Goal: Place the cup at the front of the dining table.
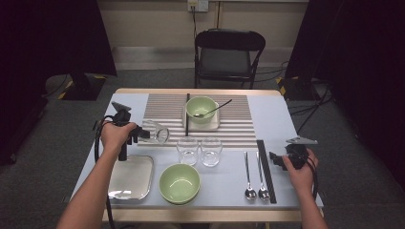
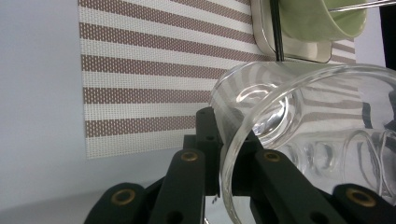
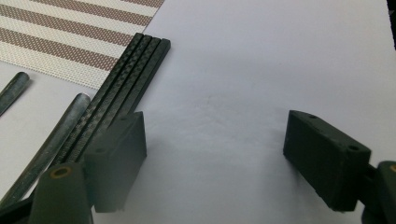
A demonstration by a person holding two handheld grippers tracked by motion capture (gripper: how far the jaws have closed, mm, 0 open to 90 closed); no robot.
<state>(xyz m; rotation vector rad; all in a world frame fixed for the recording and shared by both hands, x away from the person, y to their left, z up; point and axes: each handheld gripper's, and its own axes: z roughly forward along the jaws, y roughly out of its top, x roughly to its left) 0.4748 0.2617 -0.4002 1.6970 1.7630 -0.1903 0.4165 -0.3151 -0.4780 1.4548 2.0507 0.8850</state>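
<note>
One glass [image 1: 156,132], tipped on its side, hangs pinched by its rim in the left tool [image 1: 141,132] at nine o'clock of the desk [image 1: 224,183]; so thin a hold could slip. The right tool [image 1: 276,160] rests open, empty, beside the chopsticks [image 1: 266,170].

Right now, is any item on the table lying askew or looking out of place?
Yes. One glass is tipped on its side, its rim pinched in the left gripper over the striped placemat, while two glasses stand upright nearby. Nothing looks spilled or broken.
</note>
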